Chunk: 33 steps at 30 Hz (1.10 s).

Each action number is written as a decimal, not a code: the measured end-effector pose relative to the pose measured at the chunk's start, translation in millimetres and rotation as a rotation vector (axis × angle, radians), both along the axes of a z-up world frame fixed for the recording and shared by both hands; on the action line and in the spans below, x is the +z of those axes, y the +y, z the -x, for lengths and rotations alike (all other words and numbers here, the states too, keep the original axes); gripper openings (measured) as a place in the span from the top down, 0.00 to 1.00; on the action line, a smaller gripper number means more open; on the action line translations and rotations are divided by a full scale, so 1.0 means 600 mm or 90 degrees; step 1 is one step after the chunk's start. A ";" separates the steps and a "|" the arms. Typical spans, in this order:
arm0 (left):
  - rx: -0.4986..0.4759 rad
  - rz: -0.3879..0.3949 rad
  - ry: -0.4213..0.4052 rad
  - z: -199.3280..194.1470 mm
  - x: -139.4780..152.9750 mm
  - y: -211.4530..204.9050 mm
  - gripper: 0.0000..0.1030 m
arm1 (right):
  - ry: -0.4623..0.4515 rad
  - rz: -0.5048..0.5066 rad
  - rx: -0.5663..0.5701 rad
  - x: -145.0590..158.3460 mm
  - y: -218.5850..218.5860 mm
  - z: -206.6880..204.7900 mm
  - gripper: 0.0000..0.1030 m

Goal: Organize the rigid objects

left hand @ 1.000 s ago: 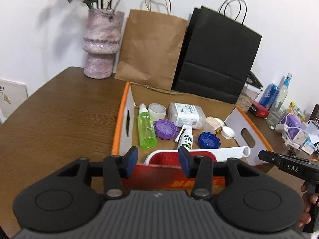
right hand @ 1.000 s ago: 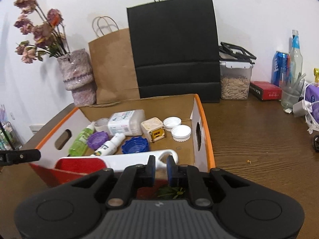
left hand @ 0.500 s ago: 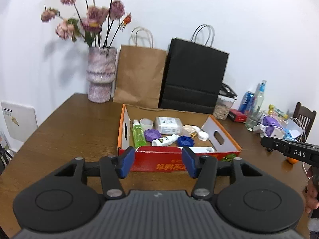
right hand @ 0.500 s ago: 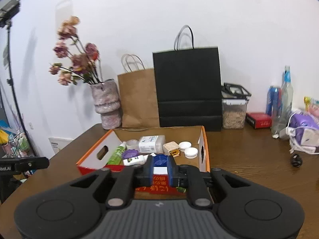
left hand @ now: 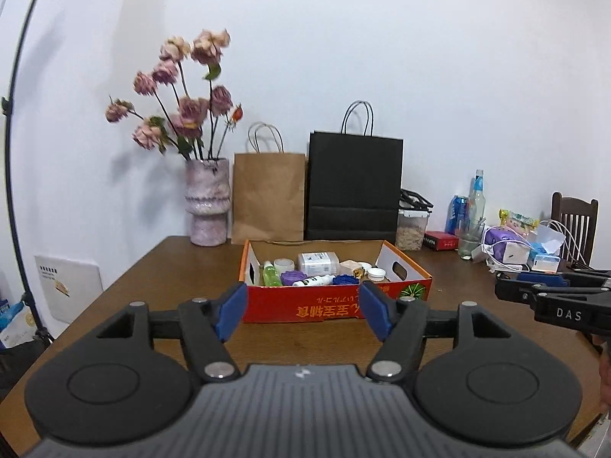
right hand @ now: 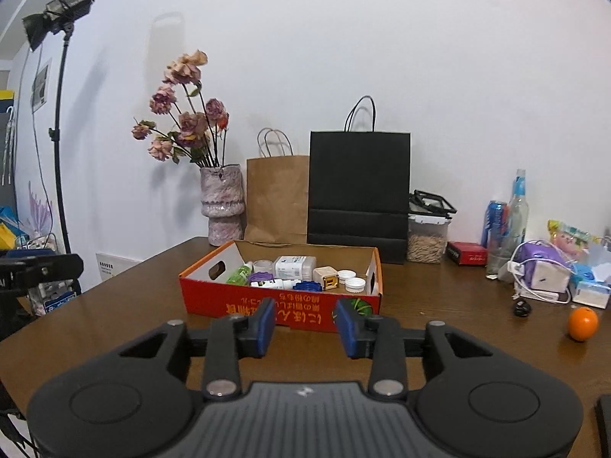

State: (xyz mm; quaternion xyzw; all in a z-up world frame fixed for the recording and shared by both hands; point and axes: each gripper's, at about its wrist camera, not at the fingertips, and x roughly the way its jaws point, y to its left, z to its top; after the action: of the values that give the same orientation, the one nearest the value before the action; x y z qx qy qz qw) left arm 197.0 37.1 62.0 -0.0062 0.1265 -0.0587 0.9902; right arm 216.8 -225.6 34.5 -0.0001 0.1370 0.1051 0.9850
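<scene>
A shallow red and orange cardboard box (left hand: 336, 305) (right hand: 282, 307) stands on the brown table, well ahead of both grippers. Inside lie a green bottle (left hand: 270, 274) (right hand: 238, 275), purple caps (left hand: 293, 277), a blue cap (left hand: 345, 279) (right hand: 307, 286), a white tub (left hand: 318, 262) (right hand: 294, 266), a small white bottle (left hand: 315, 279), a beige cube (right hand: 325, 278) and white lids (right hand: 353, 281). My left gripper (left hand: 301, 315) hangs back from the box, its jaws opening with nothing between them. My right gripper (right hand: 305, 327) is likewise back from the box, jaws opening and empty; its tip (left hand: 553, 297) shows in the left wrist view.
Against the wall stand a vase of dried flowers (left hand: 208, 202), a brown paper bag (left hand: 269, 198) and a black paper bag (left hand: 355, 187). At the right are a food container (right hand: 427, 238), bottles (right hand: 513, 221), cables and an orange (right hand: 582, 323). A lamp stand (right hand: 57, 133) is at the left.
Both grippers have pulled far back from the box, which now looks small and distant. Both sets of jaws have widened; the right one was nearly shut before.
</scene>
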 end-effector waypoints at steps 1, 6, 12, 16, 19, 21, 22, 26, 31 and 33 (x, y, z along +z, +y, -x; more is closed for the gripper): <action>-0.001 -0.004 -0.005 0.013 -0.005 -0.001 0.32 | -0.003 0.003 0.001 -0.005 0.002 0.014 0.61; 0.004 -0.009 -0.021 0.085 -0.033 -0.007 0.28 | -0.025 0.002 -0.007 -0.033 0.008 0.091 0.58; -0.010 -0.008 -0.059 0.178 -0.046 -0.013 0.19 | -0.058 -0.011 -0.014 -0.054 0.017 0.193 0.47; 0.028 0.015 -0.041 0.235 -0.062 -0.018 0.17 | -0.062 -0.015 -0.013 -0.068 0.033 0.258 0.46; 0.032 0.006 -0.030 0.276 -0.081 -0.022 0.12 | -0.056 -0.027 -0.024 -0.080 0.039 0.304 0.43; 0.035 0.000 -0.027 0.298 -0.093 -0.022 0.12 | -0.052 -0.030 -0.023 -0.087 0.042 0.332 0.41; 0.033 -0.003 -0.025 0.308 -0.098 -0.021 0.12 | -0.054 -0.031 -0.023 -0.089 0.043 0.343 0.41; 0.035 -0.010 -0.034 0.331 -0.108 -0.022 0.12 | -0.061 -0.041 -0.025 -0.092 0.042 0.371 0.34; 0.031 -0.014 -0.052 0.334 -0.102 -0.026 0.10 | -0.062 -0.038 -0.026 -0.090 0.042 0.372 0.31; 0.031 -0.017 -0.055 0.336 -0.102 -0.027 0.09 | -0.061 -0.041 -0.025 -0.089 0.042 0.369 0.30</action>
State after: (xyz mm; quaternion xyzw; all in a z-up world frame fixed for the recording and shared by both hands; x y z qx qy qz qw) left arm -4.6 20.8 0.6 0.0065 0.0842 -0.0329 0.9959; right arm -4.7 -200.3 -18.7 0.0294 0.0860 0.0900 0.9918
